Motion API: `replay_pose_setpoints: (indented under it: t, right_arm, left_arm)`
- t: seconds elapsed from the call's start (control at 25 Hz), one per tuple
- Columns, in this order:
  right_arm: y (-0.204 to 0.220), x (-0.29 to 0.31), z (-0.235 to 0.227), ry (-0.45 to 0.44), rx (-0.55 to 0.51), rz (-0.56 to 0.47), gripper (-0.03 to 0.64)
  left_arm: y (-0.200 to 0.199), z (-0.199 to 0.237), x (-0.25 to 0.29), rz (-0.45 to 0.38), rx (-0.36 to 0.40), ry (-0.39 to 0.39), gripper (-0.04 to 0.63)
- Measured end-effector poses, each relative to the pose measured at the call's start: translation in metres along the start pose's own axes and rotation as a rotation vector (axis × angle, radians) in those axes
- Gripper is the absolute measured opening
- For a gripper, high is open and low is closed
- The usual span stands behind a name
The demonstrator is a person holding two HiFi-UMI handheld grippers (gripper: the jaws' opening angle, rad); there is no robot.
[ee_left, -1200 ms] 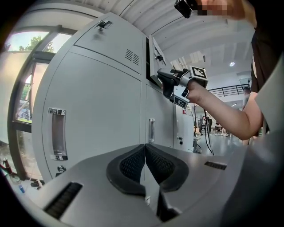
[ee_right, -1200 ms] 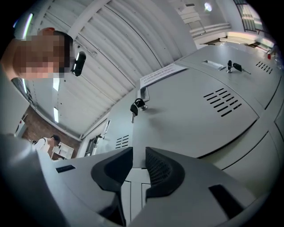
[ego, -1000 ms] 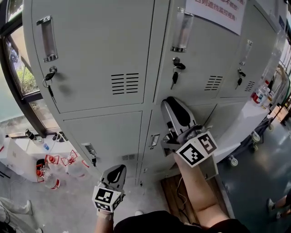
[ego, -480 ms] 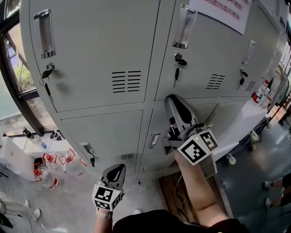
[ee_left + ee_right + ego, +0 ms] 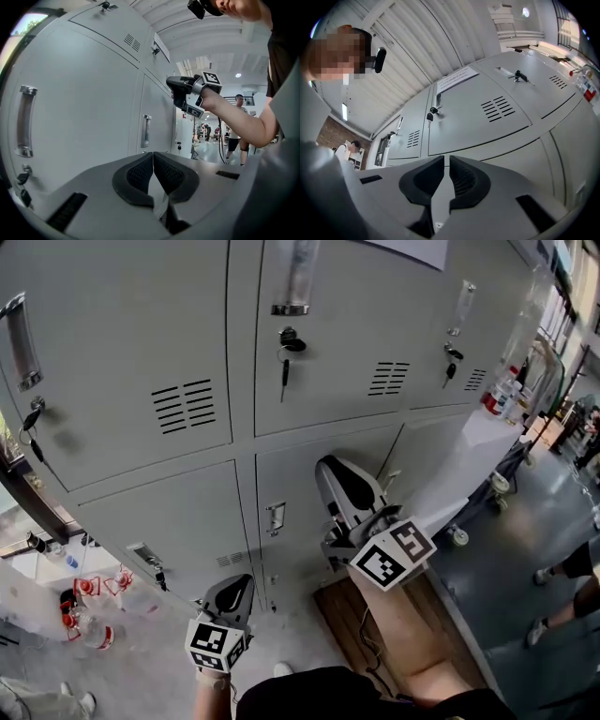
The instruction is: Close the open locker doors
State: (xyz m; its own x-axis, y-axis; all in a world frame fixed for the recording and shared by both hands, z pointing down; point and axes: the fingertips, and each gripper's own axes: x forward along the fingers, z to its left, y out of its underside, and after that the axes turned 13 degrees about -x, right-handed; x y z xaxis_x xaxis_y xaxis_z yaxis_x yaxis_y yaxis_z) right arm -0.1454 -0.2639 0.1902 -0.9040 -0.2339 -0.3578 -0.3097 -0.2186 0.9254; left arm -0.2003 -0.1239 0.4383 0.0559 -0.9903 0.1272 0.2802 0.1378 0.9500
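Lockers (image 5: 242,442): a grey bank with two rows of doors in the head view, filling its upper part.
Upper doors (image 5: 131,343): three in sight, all flush with the front. Each has a slotted vent and a key (image 5: 285,354) hanging in its lock.
Lower doors (image 5: 178,517): the left and middle ones lie flush, and the middle one carries a small handle (image 5: 275,517) near its left edge.
Pale panel (image 5: 459,460): slants out from the lower right corner of the bank, above two casters. I cannot tell whether it is an open door or a table top.
Right gripper (image 5: 333,470): held up in front of the lower middle door, pointing at the bank. Its jaws have just been closing and now stand a narrow slit apart, with nothing between them. I cannot tell whether it touches the door.
Left gripper (image 5: 242,589): low, near the foot of the lower left door and apart from it. Its jaw tips meet, with nothing held.
Floor (image 5: 525,549): grey. A brown board (image 5: 394,634) lies at the foot of the bank below the right arm, and bottles (image 5: 89,606) with red labels stand off the bank's left corner.
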Motion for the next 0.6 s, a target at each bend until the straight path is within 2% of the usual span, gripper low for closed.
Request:
replay_pose_setpoints:
  t: [0.16,0.28,0.36,0.4,0.52,0.6]
  right_arm:
    - [0.008,-0.043,-0.021,0.063,-0.024,0.055,0.058]
    - [0.012,-0.085,-0.048,0.128,-0.033,0.094,0.055]
    - [0.015,-0.105,-0.05,0.16,-0.032,0.116,0.054]
    - [0.018,-0.106,-0.03,0.176,-0.032,0.127,0.053]
    - [0.03,-0.083,0.111,0.246,-0.036,0.16,0.052]
    - [0.039,-0.081,0.178,0.302,-0.036,0.189,0.052]
  left_arm:
    - [0.006,-0.024,0.02,0.019,0.028,0.072,0.021]
    - [0.01,-0.05,0.045,0.033,0.03,0.128,0.021]
    - [0.013,-0.057,0.046,0.038,0.021,0.15,0.021]
    - [0.014,-0.048,0.029,0.042,0.015,0.161,0.021]
    - [0.015,0.023,-0.089,0.063,-0.001,0.22,0.021]
    - [0.02,0.052,-0.143,0.085,-0.004,0.275,0.021]
